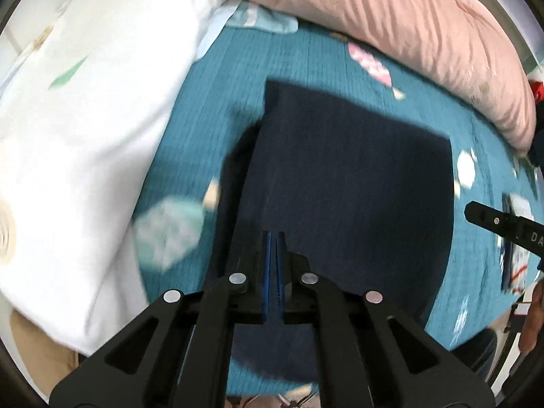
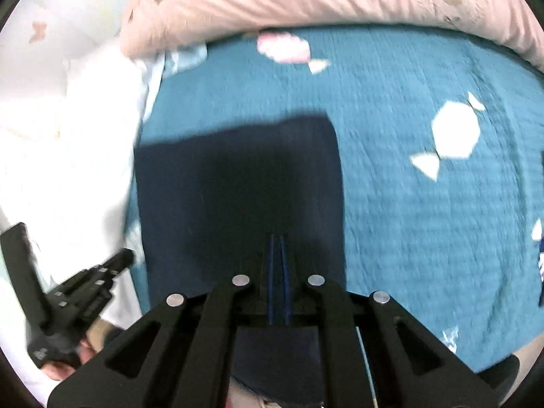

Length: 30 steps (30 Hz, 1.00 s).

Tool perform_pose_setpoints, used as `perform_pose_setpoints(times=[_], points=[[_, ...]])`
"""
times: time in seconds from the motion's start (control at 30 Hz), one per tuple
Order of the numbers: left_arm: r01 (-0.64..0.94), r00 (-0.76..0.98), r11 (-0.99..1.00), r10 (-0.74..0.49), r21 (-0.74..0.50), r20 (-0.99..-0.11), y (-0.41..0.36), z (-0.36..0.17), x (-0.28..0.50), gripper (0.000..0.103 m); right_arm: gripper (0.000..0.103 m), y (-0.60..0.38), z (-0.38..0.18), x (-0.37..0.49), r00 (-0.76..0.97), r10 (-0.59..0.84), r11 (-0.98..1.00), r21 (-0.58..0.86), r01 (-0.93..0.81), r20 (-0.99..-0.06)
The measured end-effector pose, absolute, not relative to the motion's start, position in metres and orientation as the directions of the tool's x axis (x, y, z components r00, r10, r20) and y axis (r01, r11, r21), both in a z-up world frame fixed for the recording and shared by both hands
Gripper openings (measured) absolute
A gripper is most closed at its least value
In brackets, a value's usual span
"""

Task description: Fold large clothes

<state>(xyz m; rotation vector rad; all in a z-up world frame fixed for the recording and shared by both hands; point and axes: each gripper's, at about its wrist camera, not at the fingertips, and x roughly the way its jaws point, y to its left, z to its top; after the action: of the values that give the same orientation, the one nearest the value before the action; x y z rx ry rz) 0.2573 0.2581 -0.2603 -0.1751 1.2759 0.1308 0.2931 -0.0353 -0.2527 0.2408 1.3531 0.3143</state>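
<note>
On teal bedspread point(image 1: 210, 108), L hand-held gripper point(image 1: 274, 238) & R hand-held gripper point(image 2: 278, 239) both clenched on navy garment point(image 1: 357, 176).

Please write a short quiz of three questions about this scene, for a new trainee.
1. True or false: the navy garment lies on a teal bedspread.
2. What lies at the far edge of the bed? A. pink quilt B. green towel C. wooden box
3. How do the fingers of the left tool and right tool stand?

Key: 1 true. 2 A, the pink quilt. 3 Closed together, over the garment.
</note>
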Motion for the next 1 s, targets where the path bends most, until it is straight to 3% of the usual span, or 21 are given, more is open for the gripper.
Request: perform_pose_setpoints(times=[0.17,0.37,0.47,0.6,0.63,0.83,1.0], points=[[-0.260,0.284,0.964,0.020,-0.057,-0.959,0.269,-0.269,0.322,0.003,0.006,-0.009,-0.268,0.347,0.181,0.309,0.951,0.302,-0.067,-0.934],[-0.392,0.038,0.902,0.214,0.182,-0.976,0.301,-0.363,0.365,0.001,0.000,0.011,-0.351,0.374,0.059,0.256,0.966,0.253,-0.054,-0.965],[-0.345,0.042,0.892,0.327,0.294,-0.944,0.282,-0.363,0.370,0.000,0.000,0.016,-0.354,0.375,0.062,0.239,0.969,0.234,-0.078,-0.969],[-0.310,0.051,0.893,0.360,0.328,-0.932,0.275,-0.356,0.367,0.000,0.000,0.008,-0.352,0.378,0.032,0.284,0.958,0.282,-0.053,-0.958],[-0.292,0.064,0.901,0.352,0.320,-0.934,0.273,-0.350,0.366,0.000,0.006,0.006,-0.348,0.378,0.033,0.294,0.955,0.292,-0.047,-0.955],[-0.261,0.200,0.951,0.220,0.165,-0.955,0.271,-0.287,0.352,0.000,0.007,0.012,-0.304,0.365,0.113,0.367,0.928,0.354,-0.118,-0.923],[-0.177,0.250,0.981,-0.036,-0.082,-0.967,0.244,-0.271,0.365,0.000,0.007,0.029,-0.297,0.372,0.104,0.407,0.908,0.391,-0.149,-0.907]])
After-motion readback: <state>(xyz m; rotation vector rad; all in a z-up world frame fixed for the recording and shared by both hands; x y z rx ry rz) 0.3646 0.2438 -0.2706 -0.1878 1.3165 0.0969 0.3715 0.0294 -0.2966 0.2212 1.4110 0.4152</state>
